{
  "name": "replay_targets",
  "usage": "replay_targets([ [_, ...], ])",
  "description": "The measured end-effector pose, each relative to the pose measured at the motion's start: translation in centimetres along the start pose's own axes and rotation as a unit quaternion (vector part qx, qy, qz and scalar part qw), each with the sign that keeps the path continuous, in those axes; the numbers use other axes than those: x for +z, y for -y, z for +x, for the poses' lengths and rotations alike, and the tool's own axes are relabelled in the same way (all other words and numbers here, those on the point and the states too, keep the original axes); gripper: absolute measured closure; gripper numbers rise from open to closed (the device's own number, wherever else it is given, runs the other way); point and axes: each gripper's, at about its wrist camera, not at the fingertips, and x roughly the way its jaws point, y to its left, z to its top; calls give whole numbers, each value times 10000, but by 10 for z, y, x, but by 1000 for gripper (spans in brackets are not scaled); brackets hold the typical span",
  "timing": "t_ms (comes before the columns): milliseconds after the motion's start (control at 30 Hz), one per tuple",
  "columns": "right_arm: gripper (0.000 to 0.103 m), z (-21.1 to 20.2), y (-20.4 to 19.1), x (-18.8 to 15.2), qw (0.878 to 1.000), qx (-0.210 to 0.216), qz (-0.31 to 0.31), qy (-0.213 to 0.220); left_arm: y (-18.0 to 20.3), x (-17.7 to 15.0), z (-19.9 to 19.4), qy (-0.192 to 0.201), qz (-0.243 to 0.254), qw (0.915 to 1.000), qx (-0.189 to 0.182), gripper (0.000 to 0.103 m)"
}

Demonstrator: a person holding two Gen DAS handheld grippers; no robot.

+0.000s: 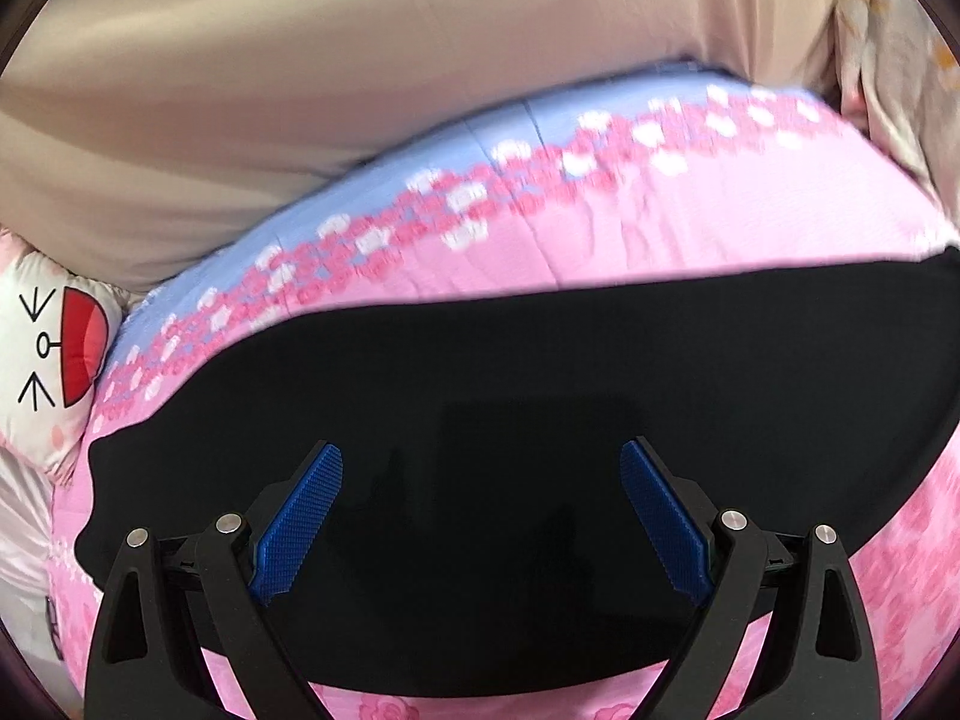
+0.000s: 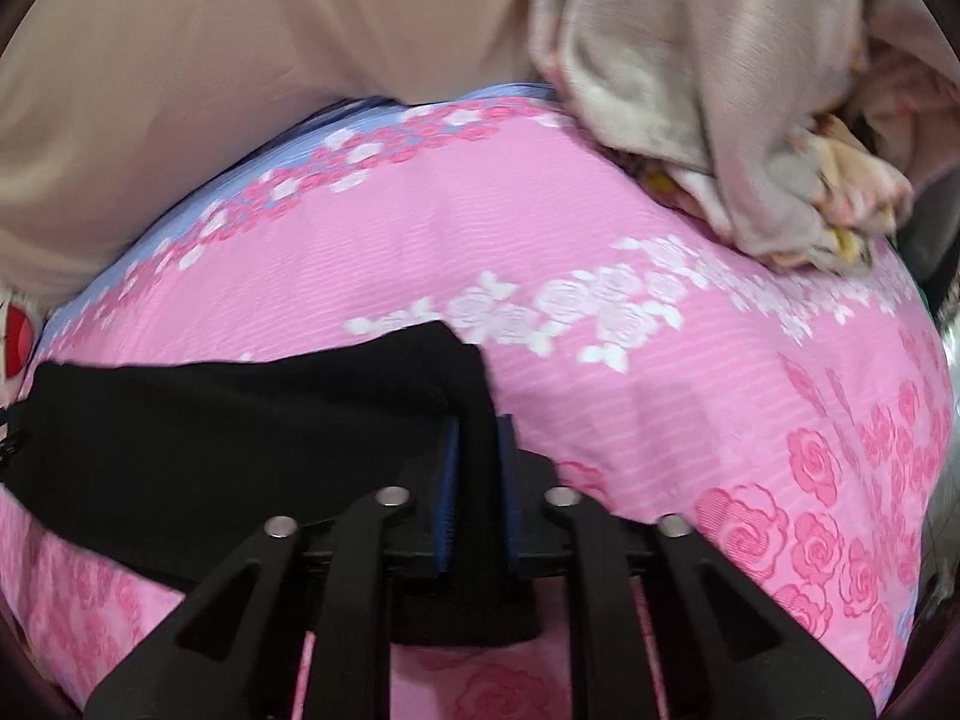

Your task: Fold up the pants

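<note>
Black pants [image 1: 540, 372] lie flat on a pink rose-print bedspread [image 1: 690, 222]. My left gripper [image 1: 480, 462] is open, its blue pads [image 1: 300, 522] spread wide just above the middle of the black cloth, holding nothing. In the right wrist view the pants [image 2: 210, 420] stretch to the left. My right gripper [image 2: 478, 420] is shut on the right end of the pants, with black cloth pinched between its blue pads [image 2: 447, 468] and lifted a little off the bedspread [image 2: 600, 228].
A beige sheet or wall [image 1: 300, 60] rises behind the bed. A white cushion with a red cartoon mouth [image 1: 60, 348] sits at the left. A crumpled grey and floral blanket [image 2: 720, 120] lies at the back right of the bed.
</note>
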Motion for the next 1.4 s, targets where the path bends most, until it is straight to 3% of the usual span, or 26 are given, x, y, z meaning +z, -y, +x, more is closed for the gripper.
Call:
replay_targets([
  [100, 84, -14, -11, 16, 9995, 79, -118, 267, 7, -12, 6, -146, 71, 9998, -108, 11],
  [167, 58, -3, -18, 25, 9996, 112, -268, 64, 12, -16, 7, -181, 109, 9995, -213, 11],
  [200, 42, 8, -23, 28, 9991, -81, -420, -6, 16, -17, 7, -184, 142, 9994, -254, 11],
  [233, 43, 16, -27, 28, 9984, -161, -532, -69, 20, -18, 7, -174, 188, 9992, -302, 11],
  [267, 52, 29, -31, 27, 9976, -145, -632, -236, 24, -19, 7, -173, 215, 9991, -323, 11],
  [300, 86, 37, -34, 25, 9971, -127, -656, -361, 28, -19, 6, -168, 258, 9989, -355, 11],
  [400, 94, 33, -41, 26, 9943, -521, -910, -201, 37, -13, 1, -98, 362, 9983, -438, 11],
  [500, 94, 17, -12, 38, 9986, -381, -358, 64, 48, -3, -7, 121, 484, 9972, -565, 11],
  [567, 93, 40, 0, 33, 9985, -269, -260, -393, 57, 0, -6, 159, 551, 9964, -628, 11],
  [600, 91, 40, -2, 30, 9987, -256, -334, -279, 62, 0, -2, 124, 590, 9959, -672, 11],
  [633, 79, 35, -4, 29, 9989, -255, -366, -171, 68, -2, 3, 38, 644, 9956, -684, 11],
  [767, 67, -14, 14, 22, 9993, -175, 93, 303, 73, -7, 8, 1, 661, 9957, -643, 11],
  [833, 45, -32, 29, 2, 9987, -4, 462, 234, 69, -7, 6, -5, 593, 9956, -729, 11],
  [1000, 45, -24, 32, -35, 9967, 204, 753, -234, 69, -7, 9, -38, 574, 9954, -770, 11],
  [1100, 45, -18, 20, -42, 9977, 117, 633, -214, 65, -10, 6, -17, 540, 9955, -776, 11],
  [1200, 60, -13, 14, -40, 9967, 198, 753, -232, 55, -14, 3, 9, 480, 9961, -739, 11],
  [1300, 82, -10, 6, -35, 9947, 354, 914, -324, 32, -20, 1, 38, 261, 9974, -671, 11],
  [1400, 84, -28, -14, -25, 9954, 327, 900, -54, 3, -25, -1, 83, 3, 9983, -580, 11],
])
